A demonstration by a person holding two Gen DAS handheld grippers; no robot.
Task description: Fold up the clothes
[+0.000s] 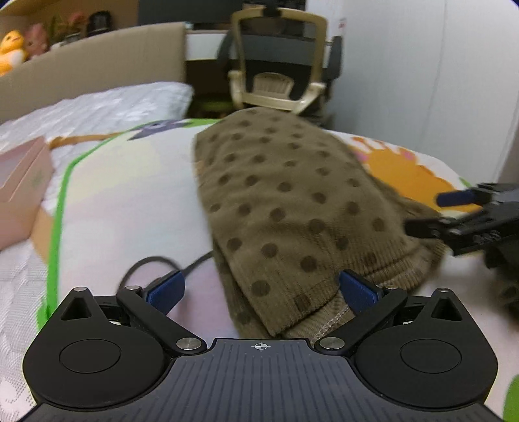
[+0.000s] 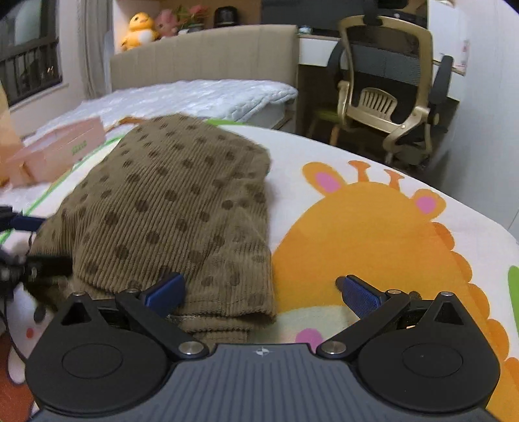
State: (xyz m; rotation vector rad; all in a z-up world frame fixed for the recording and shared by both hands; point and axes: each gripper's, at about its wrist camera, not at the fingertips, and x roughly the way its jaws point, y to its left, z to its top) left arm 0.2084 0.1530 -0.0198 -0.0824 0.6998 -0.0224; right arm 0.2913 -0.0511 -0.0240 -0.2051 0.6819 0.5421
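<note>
A brown corduroy garment with dark polka dots (image 1: 279, 201) lies folded in a long strip on the cartoon-print bed cover (image 1: 123, 201). My left gripper (image 1: 261, 292) is open at the garment's near end, its blue pads on either side of the folded hem. The right gripper (image 1: 460, 211) shows at the far right of the left wrist view, beside the garment's right edge. In the right wrist view the same garment (image 2: 168, 207) fills the left half. My right gripper (image 2: 261, 292) is open, its jaws straddling the near right corner of the cloth. The left gripper (image 2: 19, 243) shows at the left edge.
A pink box (image 1: 19, 191) (image 2: 58, 152) sits on the bed to the left. A black cable (image 1: 152, 263) loops on the cover by the garment. A beige office chair (image 2: 389, 94) stands beyond the bed, next to a desk. Plush toys (image 2: 142, 27) rest above the headboard (image 2: 204, 55).
</note>
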